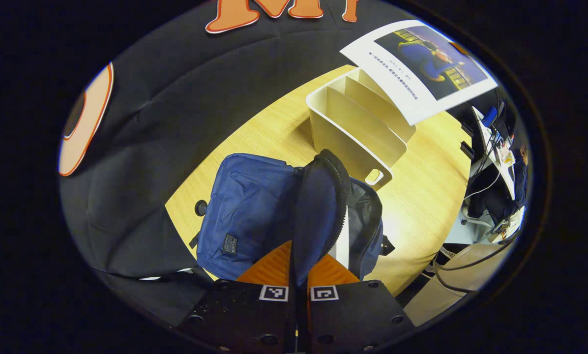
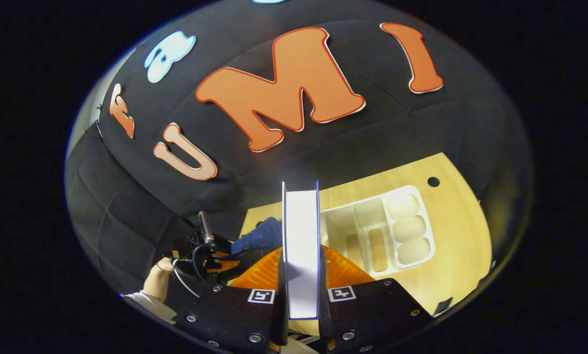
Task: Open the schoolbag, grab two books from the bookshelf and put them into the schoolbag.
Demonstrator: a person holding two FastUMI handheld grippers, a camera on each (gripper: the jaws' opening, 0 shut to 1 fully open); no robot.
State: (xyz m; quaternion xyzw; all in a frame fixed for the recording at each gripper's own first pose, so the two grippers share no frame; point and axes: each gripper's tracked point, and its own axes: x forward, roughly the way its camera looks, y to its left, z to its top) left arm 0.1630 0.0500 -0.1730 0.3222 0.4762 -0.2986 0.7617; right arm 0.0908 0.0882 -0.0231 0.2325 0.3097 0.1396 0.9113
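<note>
**Count of items on show**

Sitting on the table (image 1: 422,206): one blue schoolbag (image 1: 254,216), one bookshelf (image 1: 358,132). Showing in the air: two books, one (image 1: 422,69) above the shelf, one (image 2: 301,246) between fingers; two grippers (image 1: 299,265) (image 2: 301,275)

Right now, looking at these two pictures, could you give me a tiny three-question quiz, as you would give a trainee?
1. True or false: the beige wooden bookshelf with dividers still has books in its slots.
2. What does the right tool grip? A) a white-paged book with blue covers B) a cup C) nothing
3. Fill in: the left tool pinches the zipper-edged flap of the ____ fabric schoolbag on the light wooden table.

Key
1. False: the slots that show are bare.
2. A
3. blue
</note>
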